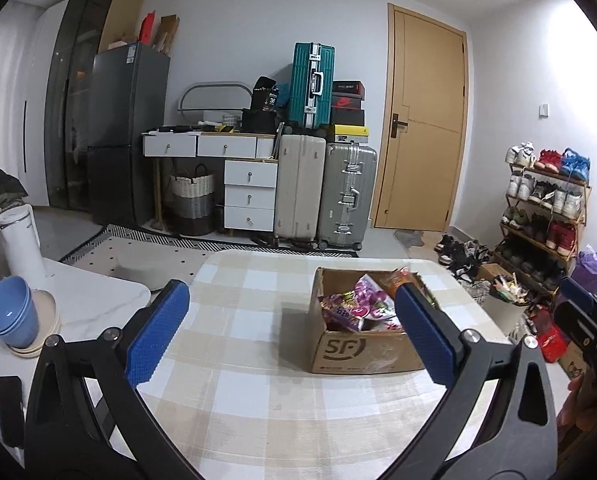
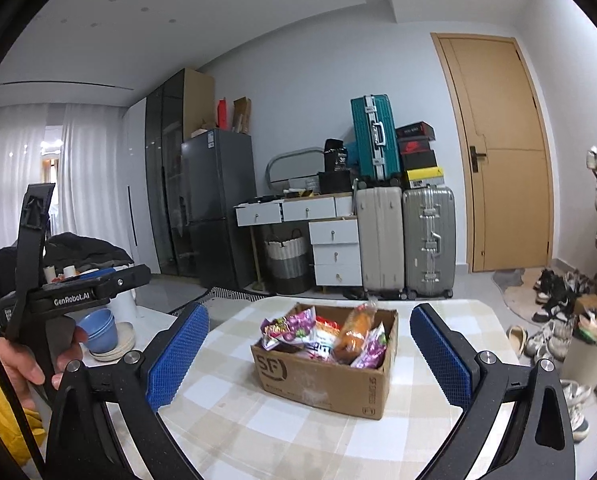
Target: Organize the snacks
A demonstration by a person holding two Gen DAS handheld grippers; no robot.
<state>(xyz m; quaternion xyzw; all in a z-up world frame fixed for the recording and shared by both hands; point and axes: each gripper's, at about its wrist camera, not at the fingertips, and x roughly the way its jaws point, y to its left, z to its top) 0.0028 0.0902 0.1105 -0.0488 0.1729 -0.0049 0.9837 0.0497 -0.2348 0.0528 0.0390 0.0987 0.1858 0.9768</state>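
A brown cardboard box (image 1: pixel 362 350) marked SF stands on the checked tablecloth (image 1: pixel 238 340). It holds several snack packets: purple ones (image 1: pixel 354 306) and an orange one. In the right wrist view the box (image 2: pixel 326 376) shows the purple packets (image 2: pixel 288 326) and an orange packet (image 2: pixel 354 334) standing up in it. My left gripper (image 1: pixel 292 316) is open and empty, held above the table, short of the box. My right gripper (image 2: pixel 310 338) is open and empty, with the box seen between its fingers. The left gripper also shows at the left of the right wrist view, held by a hand.
Blue bowls (image 1: pixel 12 314) on beige plates and a white bottle (image 1: pixel 22 242) stand on a white marble table at the left. Suitcases (image 1: pixel 326 190), white drawers, a fridge and a wooden door (image 1: pixel 426 120) are behind. A shoe rack (image 1: pixel 546 216) and shoes are on the right.
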